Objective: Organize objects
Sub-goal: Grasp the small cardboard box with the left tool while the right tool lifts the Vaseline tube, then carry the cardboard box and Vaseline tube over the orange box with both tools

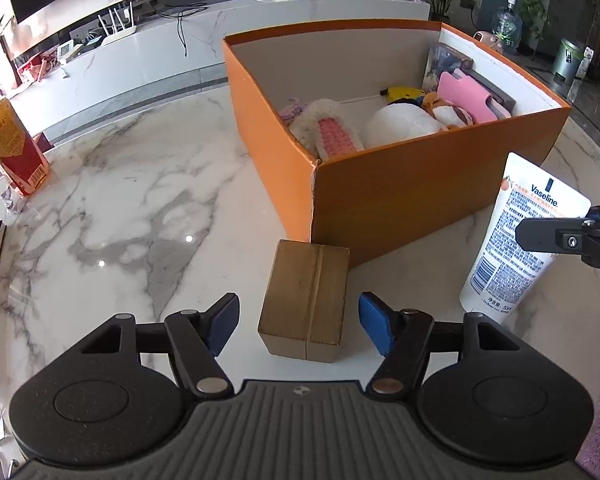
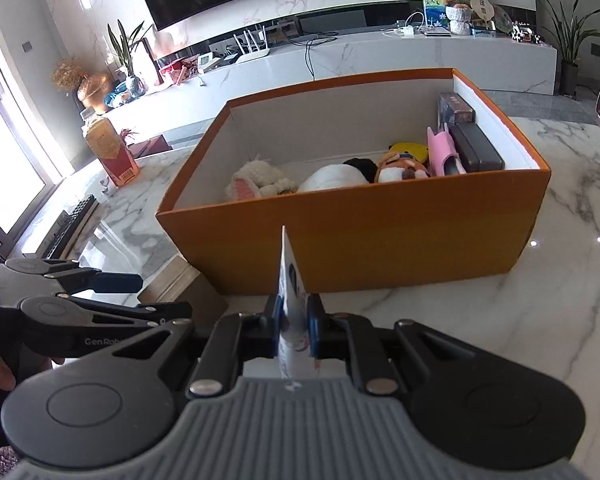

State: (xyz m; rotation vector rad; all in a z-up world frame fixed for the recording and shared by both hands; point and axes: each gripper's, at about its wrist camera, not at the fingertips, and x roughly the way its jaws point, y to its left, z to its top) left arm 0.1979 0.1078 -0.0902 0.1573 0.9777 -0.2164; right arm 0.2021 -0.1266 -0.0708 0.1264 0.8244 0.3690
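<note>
**Entry: tube in transit, block awaiting pickup — hazards**

- Right gripper (image 2: 294,328): clamped on the Vaseline tube (image 1: 520,236), pads pinching its flat crimped end; the tube hangs above the marble table (image 1: 120,200), just beside the near wall of the orange box (image 1: 400,196). Risk: a thin, slick grip point; the tube may pivot or slip out before it clears the rim, or catch the wall.
- Left gripper (image 1: 298,326): jaws apart, nothing between the pads. The cardboard block (image 1: 306,300) stands on the table ahead of them, touching or nearly touching the box corner. Risk: closing off-centre could shove the block against the box.
- Box contents: plush toys (image 1: 400,124), pink case (image 1: 466,102). Risk: a dropped tube may land on the toys rather than lie flat.
</note>
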